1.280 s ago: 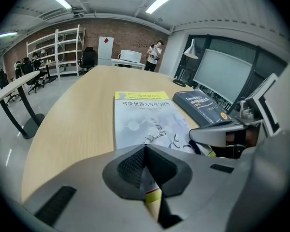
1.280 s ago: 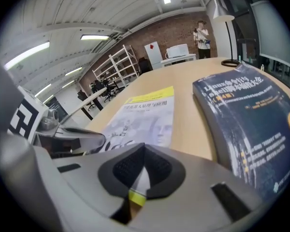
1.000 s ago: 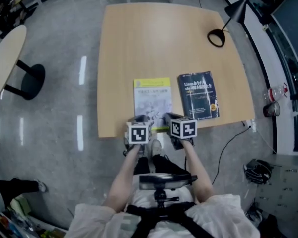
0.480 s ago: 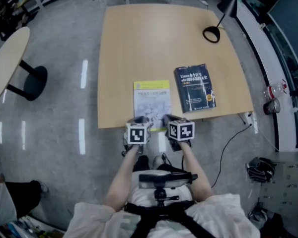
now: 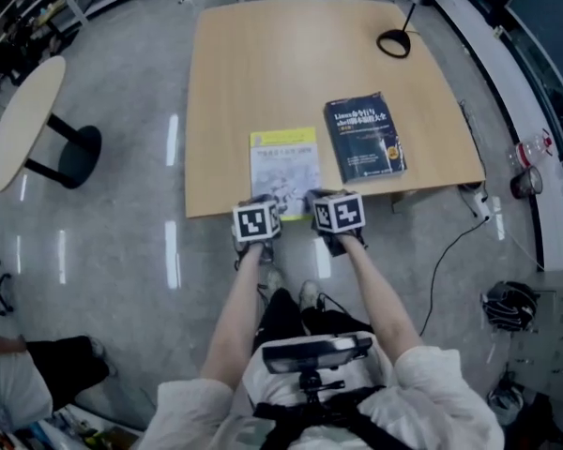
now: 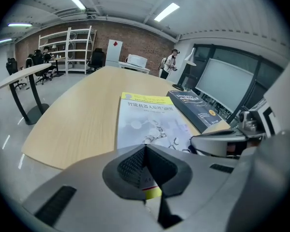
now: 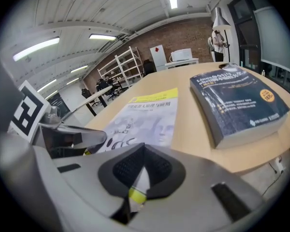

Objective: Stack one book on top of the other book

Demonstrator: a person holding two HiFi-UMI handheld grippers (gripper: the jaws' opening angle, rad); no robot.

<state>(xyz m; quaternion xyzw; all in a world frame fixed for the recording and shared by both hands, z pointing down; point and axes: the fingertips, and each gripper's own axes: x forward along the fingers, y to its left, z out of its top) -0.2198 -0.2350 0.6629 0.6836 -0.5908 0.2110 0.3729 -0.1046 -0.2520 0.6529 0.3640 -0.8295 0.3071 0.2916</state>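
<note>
Left claw (image 6: 145, 151): squeezed shut, empty, at the pale book's (image 5: 284, 162) near edge.
Right claw (image 7: 144, 151): same, just beside it.
Pale book: flat by the table's (image 5: 263, 64) front edge.
Dark book (image 5: 364, 136): thicker, to the right, not touching.
Tip: I'd open both claws, pinch evenly, lift level.

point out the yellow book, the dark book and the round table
yellow book (image 5: 284, 169): head view, middle of its cover
dark book (image 5: 364, 137): head view, middle of its cover
round table (image 5: 23, 118): head view, middle of its top
</note>
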